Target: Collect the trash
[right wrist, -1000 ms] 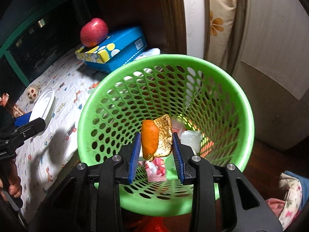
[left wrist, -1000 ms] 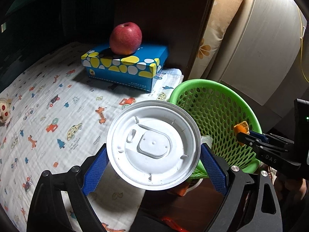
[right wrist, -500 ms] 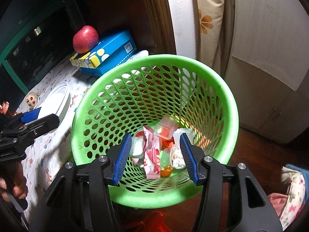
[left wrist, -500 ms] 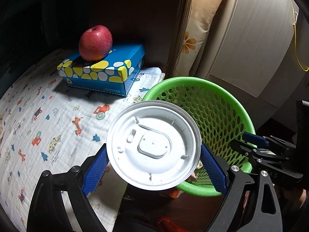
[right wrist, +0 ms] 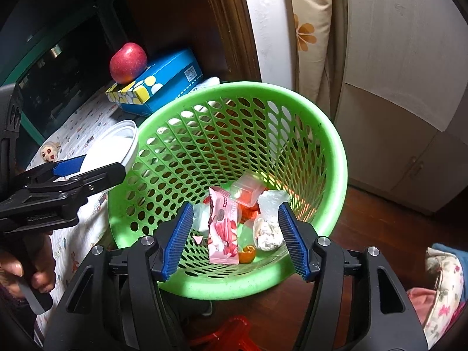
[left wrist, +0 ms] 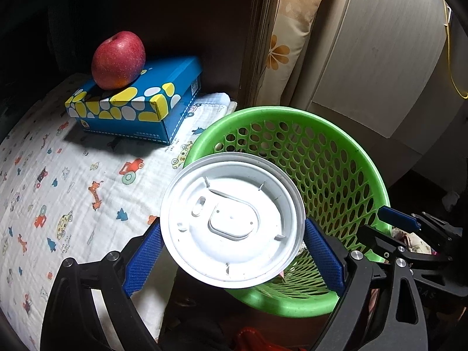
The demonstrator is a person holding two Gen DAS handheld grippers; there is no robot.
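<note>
Trash lies in the bottom of the green perforated basket: a pink snack wrapper, a clear plastic cup, crumpled white paper and a bit of orange peel. Above the basket's near rim, the right gripper stands with its blue-padded fingers spread wide and nothing between them.

At the basket's left edge, the left gripper clamps a white plastic lid across its width, one blue pad on each side of the rim. From the left wrist view the lid's flat face is turned toward the camera and covers part of the basket's near-left rim; from the right wrist view the lid sits just outside the basket, tilted.

Left of the basket a white cloth with cartoon prints covers a surface. Behind the basket on that cloth sits a blue tissue box with yellow and white spots, and a red apple rests on top of the box. A floral cushion leans upright behind the basket, beside a pale cabinet.
</note>
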